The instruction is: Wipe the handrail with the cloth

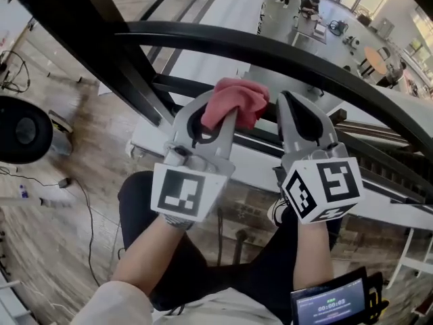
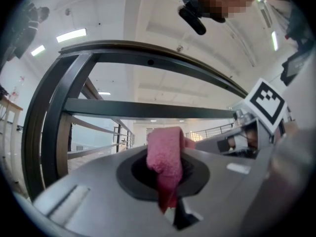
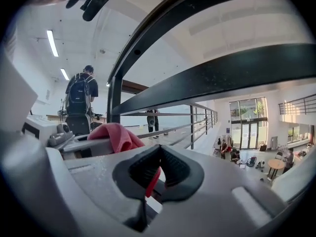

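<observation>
Head view: my left gripper (image 1: pixel 215 117) pinches the pink cloth (image 1: pixel 238 101) just below the black handrail (image 1: pixel 270 49). My right gripper (image 1: pixel 303 117) sits beside the cloth, also under the handrail.

Left gripper view: the jaws are clamped on the cloth (image 2: pixel 165 154), with the handrail (image 2: pixel 148 53) arching above.

Right gripper view: the jaws are pressed together, with only a red sliver showing in the gap. The cloth (image 3: pixel 116 135) sits to the left, below the handrail (image 3: pixel 163 23).

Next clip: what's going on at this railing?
A person stands at a dark metal railing above an open hall, with tongs in each hand. The left tongs are shut on a pink cloth, which is held up among the bars just below the curved top handrail. The right tongs are closed, close beside the cloth. The cloth does not appear to be on the handrail yet.
</observation>
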`<state>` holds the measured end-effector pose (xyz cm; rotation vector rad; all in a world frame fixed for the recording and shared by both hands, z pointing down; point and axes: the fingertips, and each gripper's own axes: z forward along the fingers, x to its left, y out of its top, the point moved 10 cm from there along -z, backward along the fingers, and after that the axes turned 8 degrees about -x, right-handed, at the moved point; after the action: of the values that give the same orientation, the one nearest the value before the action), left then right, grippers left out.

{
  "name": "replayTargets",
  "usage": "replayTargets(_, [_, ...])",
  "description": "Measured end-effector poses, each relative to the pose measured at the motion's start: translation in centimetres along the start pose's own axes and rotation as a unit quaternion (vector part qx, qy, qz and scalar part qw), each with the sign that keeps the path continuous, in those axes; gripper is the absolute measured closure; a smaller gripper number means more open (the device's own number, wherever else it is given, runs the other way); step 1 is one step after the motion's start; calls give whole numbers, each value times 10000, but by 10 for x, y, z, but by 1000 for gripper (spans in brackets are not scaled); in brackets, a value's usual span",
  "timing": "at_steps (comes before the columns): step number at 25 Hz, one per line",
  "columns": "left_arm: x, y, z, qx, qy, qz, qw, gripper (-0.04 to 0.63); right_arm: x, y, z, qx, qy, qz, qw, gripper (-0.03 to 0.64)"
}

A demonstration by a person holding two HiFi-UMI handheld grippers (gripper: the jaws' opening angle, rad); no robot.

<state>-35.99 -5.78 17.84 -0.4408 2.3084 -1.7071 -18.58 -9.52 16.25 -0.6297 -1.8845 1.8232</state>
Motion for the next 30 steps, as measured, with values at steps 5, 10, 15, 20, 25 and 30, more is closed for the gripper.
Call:
replayTargets(5, [0,-8,0,36,51,-204,9998,568,-1,-10,-1,118,-83,-68,9999,615])
replayTargets(10, [2,-9,2,32,-18,-117,9999,568,-1,-8,0,91,-196,24,9998,615])
replayTargets(15, [7,-10,2,-40,-132,-44,9999,568,5,-10,8,-9,-195,-29,9998,615])
replayTargets(20, [2,-7,11,-149,-229,-88,9996,568,-1,-10,3,-31,-272,-151,9995,615])
replayTargets(25, [4,-7,15,-192,-356,-94,9991,567,4,-12,4,1,-391,-96,9992,615])
replayTargets(30, [18,-5,8,-223,-245,-114,9994,566,26,-10,12,-5,-329,-46,9994,615])
